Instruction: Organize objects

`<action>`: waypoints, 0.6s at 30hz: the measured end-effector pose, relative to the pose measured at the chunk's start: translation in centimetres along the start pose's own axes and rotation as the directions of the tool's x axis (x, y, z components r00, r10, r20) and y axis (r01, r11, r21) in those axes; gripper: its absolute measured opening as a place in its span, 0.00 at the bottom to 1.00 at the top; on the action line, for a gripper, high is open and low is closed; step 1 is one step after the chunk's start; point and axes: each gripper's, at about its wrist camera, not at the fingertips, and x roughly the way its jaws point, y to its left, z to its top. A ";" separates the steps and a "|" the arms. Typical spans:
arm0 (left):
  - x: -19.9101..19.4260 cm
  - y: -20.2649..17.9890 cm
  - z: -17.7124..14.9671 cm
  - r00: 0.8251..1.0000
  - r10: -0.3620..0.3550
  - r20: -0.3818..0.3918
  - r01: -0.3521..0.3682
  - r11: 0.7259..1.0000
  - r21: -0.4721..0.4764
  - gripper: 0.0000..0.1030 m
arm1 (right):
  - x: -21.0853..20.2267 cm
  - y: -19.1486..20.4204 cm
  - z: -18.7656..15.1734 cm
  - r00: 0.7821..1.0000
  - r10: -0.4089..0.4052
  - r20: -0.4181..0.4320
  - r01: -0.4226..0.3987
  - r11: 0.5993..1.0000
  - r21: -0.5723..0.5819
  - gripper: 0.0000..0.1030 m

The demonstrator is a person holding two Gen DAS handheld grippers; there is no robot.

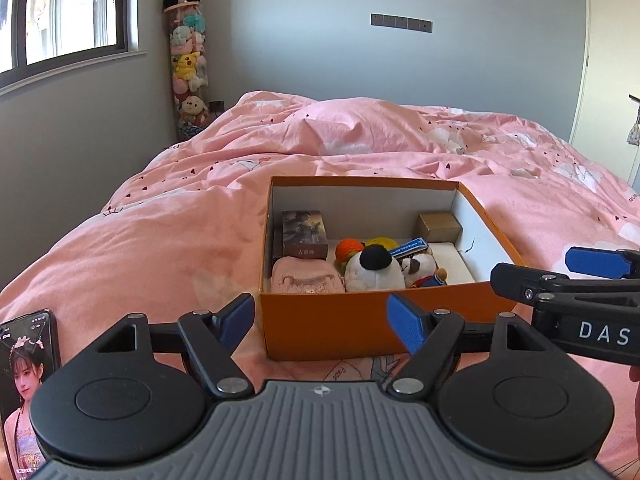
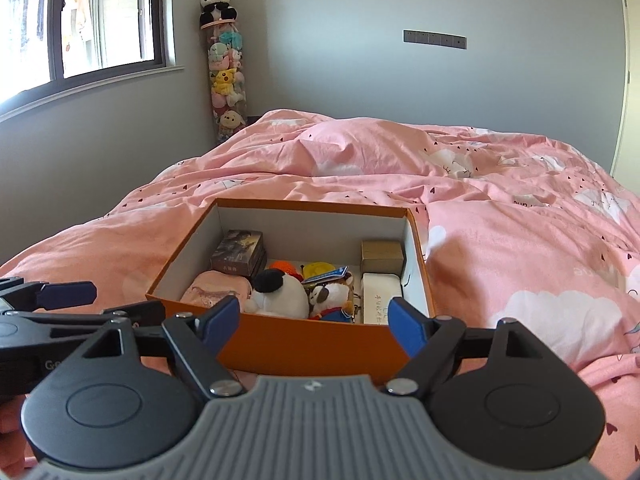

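1. The left gripper and right gripper hover side by side just before the orange box, fingers spread wide, holding nothing.
2. The box sits on the pink bed, holding plush toys and small boxes.
3. A phone lies at the left.

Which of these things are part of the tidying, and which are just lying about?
Part of the job:
- orange cardboard box
- white-and-black plush toy
- pink fabric pouch
- dark card box
- open left gripper
- open right gripper

Lying about:
- smartphone
- pink duvet
- plush-filled clear tube
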 end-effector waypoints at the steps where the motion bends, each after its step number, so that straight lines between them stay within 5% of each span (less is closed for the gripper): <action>1: 0.1 0.1 -0.1 1.000 0.001 -0.005 -0.001 1.000 -0.001 0.86 | 0.1 0.0 -0.2 1.000 -0.004 -0.004 0.004 1.000 0.001 0.80; 18: 2.1 0.8 -1.7 0.997 0.001 -0.079 -0.004 0.999 -0.035 0.86 | 2.9 -0.3 -2.7 0.996 -0.006 -0.093 0.010 0.999 0.037 0.80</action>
